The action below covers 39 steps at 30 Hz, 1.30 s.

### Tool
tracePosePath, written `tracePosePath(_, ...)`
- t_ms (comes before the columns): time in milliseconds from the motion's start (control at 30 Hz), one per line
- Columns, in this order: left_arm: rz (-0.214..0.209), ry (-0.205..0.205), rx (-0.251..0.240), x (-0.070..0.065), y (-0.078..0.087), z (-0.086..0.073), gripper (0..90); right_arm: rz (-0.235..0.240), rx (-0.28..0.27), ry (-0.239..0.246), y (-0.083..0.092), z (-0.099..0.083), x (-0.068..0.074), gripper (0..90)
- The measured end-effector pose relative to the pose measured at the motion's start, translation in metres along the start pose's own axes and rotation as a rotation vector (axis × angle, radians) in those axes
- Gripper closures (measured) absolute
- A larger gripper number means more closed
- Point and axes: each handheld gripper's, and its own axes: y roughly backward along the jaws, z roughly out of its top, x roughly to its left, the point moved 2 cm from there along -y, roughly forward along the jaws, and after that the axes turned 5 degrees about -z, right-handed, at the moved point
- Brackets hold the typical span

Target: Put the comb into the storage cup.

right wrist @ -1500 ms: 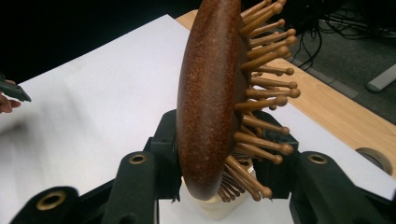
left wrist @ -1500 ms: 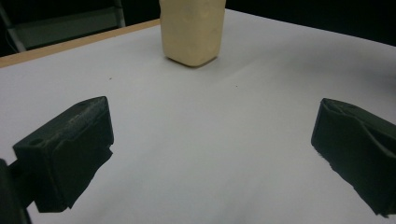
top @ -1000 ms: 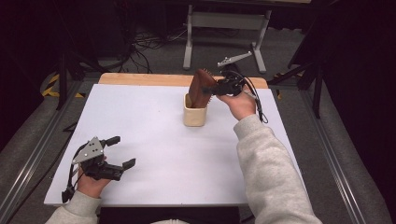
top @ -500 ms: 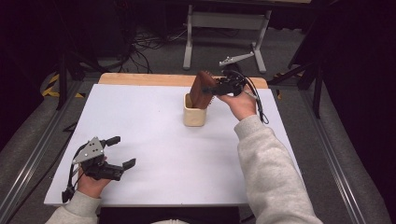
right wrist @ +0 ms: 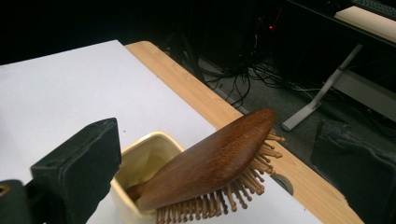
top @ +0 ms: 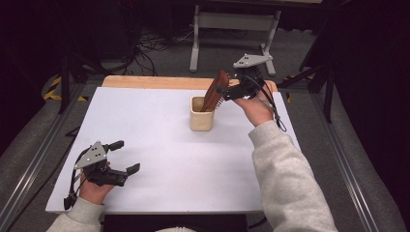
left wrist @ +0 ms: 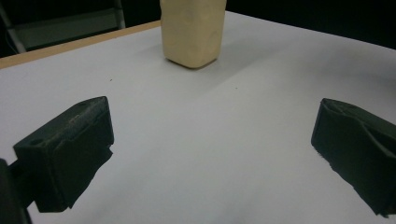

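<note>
— Since a second ago the right gripper [top: 223, 91] has let go: its jaws have just been opening, and they now stand wide on either side of the wooden hairbrush [top: 214, 90] without pressing it. The hand has backed slightly up and away.

— Where's the brush now?

— Handle down in the cream cup [top: 201, 114], at about twelve o'clock from the middle of the white table [top: 159, 145]. Its head leans toward one o'clock over the rim, bristles facing the right hand. My guess is that the cup's wall is what props it, so the release looks deliberate.

— And the other hand?

— The left gripper [top: 126, 157] rests at seven o'clock, well apart from the cup, jaws spread with nothing between them. It seems parked out of the way.

— Anything in the path?

— Only the tilted head, close to the right jaws; a careless pull-back could catch the bristles [right wrist: 224, 198]. A wooden strip [top: 145, 81] edges the far side.
</note>
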Motion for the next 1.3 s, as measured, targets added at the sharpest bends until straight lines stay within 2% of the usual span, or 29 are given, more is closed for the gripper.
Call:
tracePosePath(67,-0.002,0.001,0.001,0.0,0.0,0.0,0.2,0.0,-0.002,0.009,0.007,0.001,0.002,2.3)
tracePosePath(100,-0.002,-0.001,0.001,0.0,0.0,0.0,0.2,0.016,-0.021,0.007,0.016,0.001,0.004,2.2)
tracePosePath(233,-0.001,0.002,0.003,0.0,0.0,0.0,0.2,0.026,-0.036,0.014,0.025,0.001,0.005,2.1)
tracePosePath(267,0.001,0.003,0.005,0.001,0.001,0.0,0.2,0.041,-0.041,0.015,0.038,-0.002,0.005,1.9)
tracePosePath(433,0.0,0.012,0.003,0.002,0.002,0.001,0.2,0.048,-0.049,0.01,0.052,-0.007,0.004,1.3)
tracePosePath(467,0.003,0.003,0.006,0.003,0.003,0.001,0.1,0.052,-0.053,0.01,0.056,-0.009,0.004,1.3)
tracePosePath(700,0.016,0.028,-0.006,0.007,0.007,0.002,0.2,0.064,-0.075,0.013,0.082,-0.031,0.006,0.5)
tracePosePath(967,0.038,0.009,0.006,0.011,0.011,0.002,0.2,0.09,-0.116,0.013,0.107,-0.056,0.012,0.1)
tracePosePath(1100,0.034,0.014,0.006,0.012,0.013,0.002,0.2,0.099,-0.115,0.017,0.113,-0.066,0.017,0.1)
tracePosePath(1133,0.034,0.015,0.006,0.012,0.014,0.001,0.2,0.089,-0.099,0.02,0.117,-0.074,0.021,0.3)
tracePosePath(1233,0.036,0.007,0.006,0.012,0.017,0.0,0.2,0.085,-0.097,0.008,0.121,-0.086,0.025,0.2)
tracePosePath(1300,0.038,-0.005,-0.007,0.012,0.02,-0.001,0.4,0.108,-0.094,-0.024,0.122,-0.093,0.027,0.1)
